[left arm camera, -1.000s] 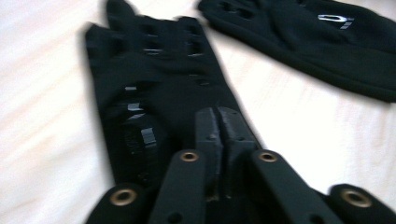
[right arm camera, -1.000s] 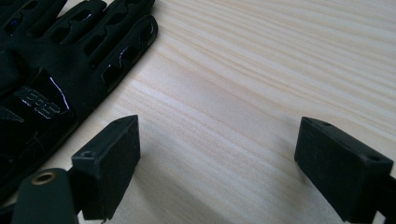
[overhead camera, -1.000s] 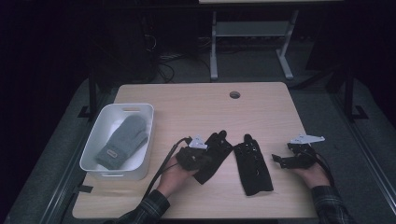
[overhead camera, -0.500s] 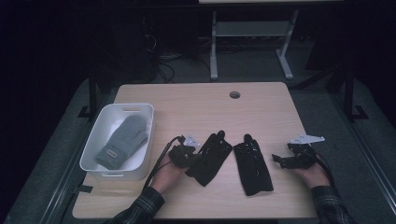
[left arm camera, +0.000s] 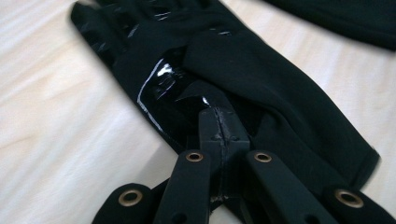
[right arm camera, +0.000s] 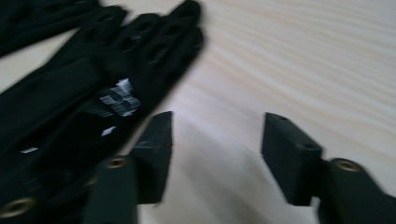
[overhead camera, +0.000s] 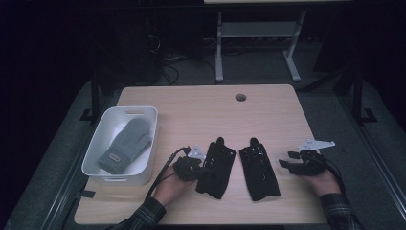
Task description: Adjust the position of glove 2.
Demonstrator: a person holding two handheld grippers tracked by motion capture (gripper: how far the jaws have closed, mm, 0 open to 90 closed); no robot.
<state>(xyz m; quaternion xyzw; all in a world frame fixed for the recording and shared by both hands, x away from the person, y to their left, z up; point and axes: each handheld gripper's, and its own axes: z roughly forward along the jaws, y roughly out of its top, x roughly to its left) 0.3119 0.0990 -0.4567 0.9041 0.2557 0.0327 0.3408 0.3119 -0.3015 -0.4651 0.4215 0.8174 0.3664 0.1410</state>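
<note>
Your left gripper (left arm camera: pixel 218 122) is clamped tight on the left black glove (overhead camera: pixel 216 166), lying at the table's (overhead camera: pixel 201 105) six o'clock. It is light, limp fabric with slick patches, so grip a fold. Your right gripper (right arm camera: pixel 215 154), at three o'clock of the right black glove (overhead camera: pixel 259 167), holds nothing; its jaws have just been closing, half apart.

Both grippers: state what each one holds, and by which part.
The left gripper is shut on the left black fabric glove, pinching a fold at its palm. The right gripper, whose jaws have just been closing, holds nothing.
</note>
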